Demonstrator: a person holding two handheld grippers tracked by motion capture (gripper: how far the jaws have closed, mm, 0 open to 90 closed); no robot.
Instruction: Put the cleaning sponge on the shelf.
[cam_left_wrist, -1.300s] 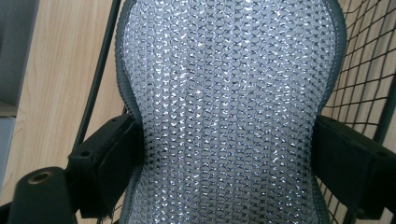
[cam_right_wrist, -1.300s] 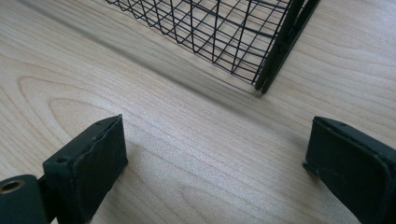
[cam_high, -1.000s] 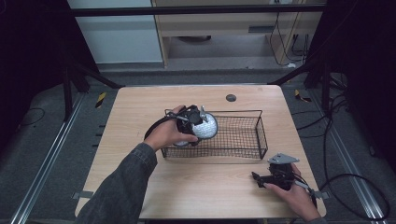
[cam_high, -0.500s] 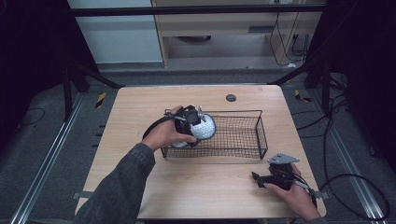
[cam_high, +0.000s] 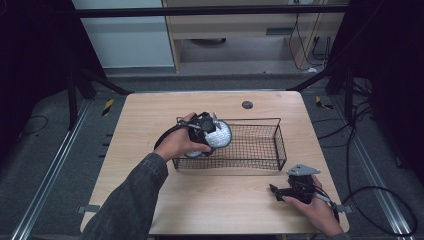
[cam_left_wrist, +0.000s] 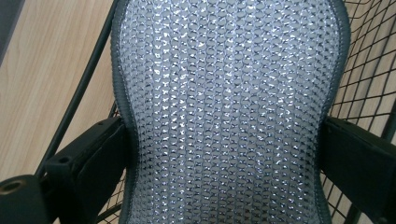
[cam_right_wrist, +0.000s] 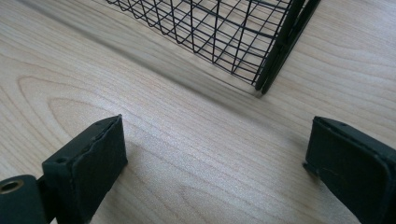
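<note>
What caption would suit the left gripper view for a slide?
Left gripper shut on a silvery mesh pad over the black wire basket.

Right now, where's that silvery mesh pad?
In the high view the silvery mesh pad sits clamped in the left gripper, over the left end of the black wire basket, mid-table.

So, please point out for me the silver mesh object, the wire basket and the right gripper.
silver mesh object (cam_left_wrist: 229, 107): left gripper view, middle of its shiny woven face.
wire basket (cam_high: 280, 145): high view, its right end wall.
right gripper (cam_high: 274, 189): high view, midway between its fingertips.
</note>
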